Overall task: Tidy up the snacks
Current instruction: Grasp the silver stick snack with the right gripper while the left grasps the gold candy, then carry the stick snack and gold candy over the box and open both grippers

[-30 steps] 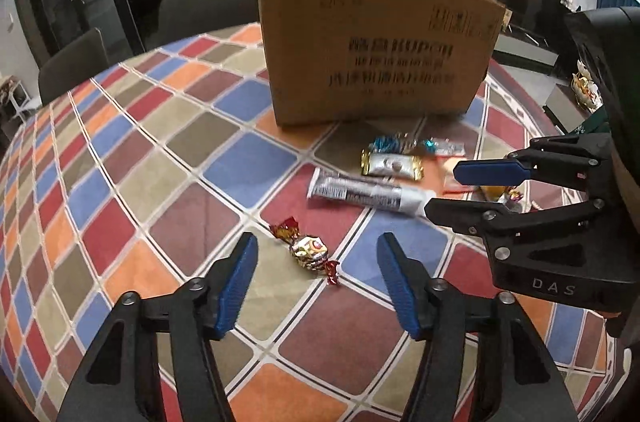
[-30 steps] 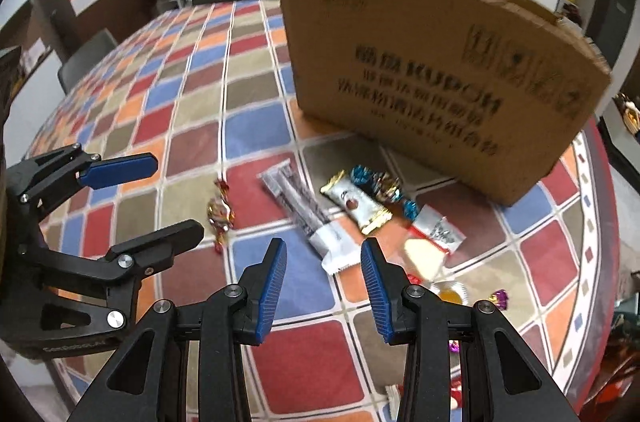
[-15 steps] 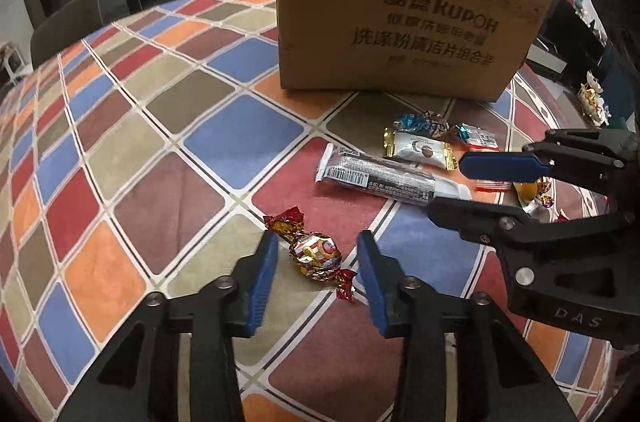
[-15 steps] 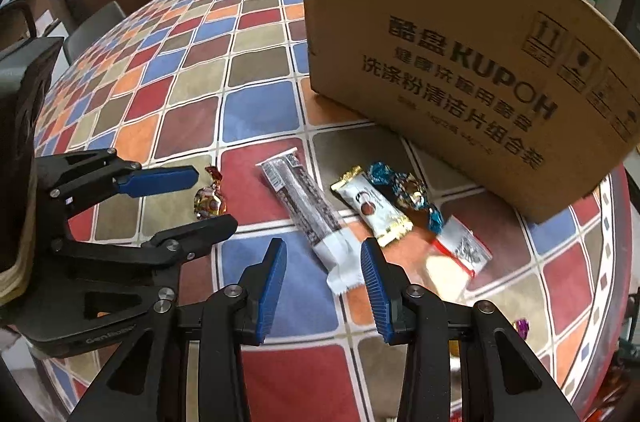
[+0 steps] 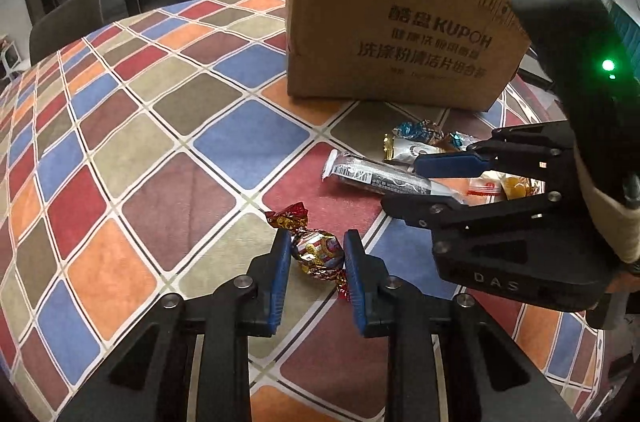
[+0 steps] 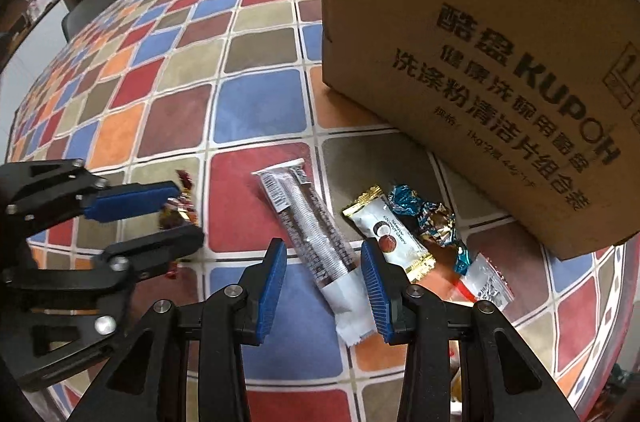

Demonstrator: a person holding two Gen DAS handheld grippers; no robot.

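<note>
Closing since a moment ago, my left gripper (image 5: 313, 254) pinches the foil candy (image 5: 317, 251); my right gripper (image 6: 323, 272) stays parted around the long wafer pack (image 6: 310, 222).

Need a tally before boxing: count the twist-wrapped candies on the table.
2 clearly. The red-gold candy sits between the left gripper pads; the blue-brown candy lies by the cardboard box, beside the white bar. More may hide behind the right gripper.

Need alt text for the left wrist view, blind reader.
The left gripper has its blue fingers closed against a foil-wrapped candy on a checkered tablecloth. The right gripper hovers open over a long snack bar, before a cardboard box.
</note>
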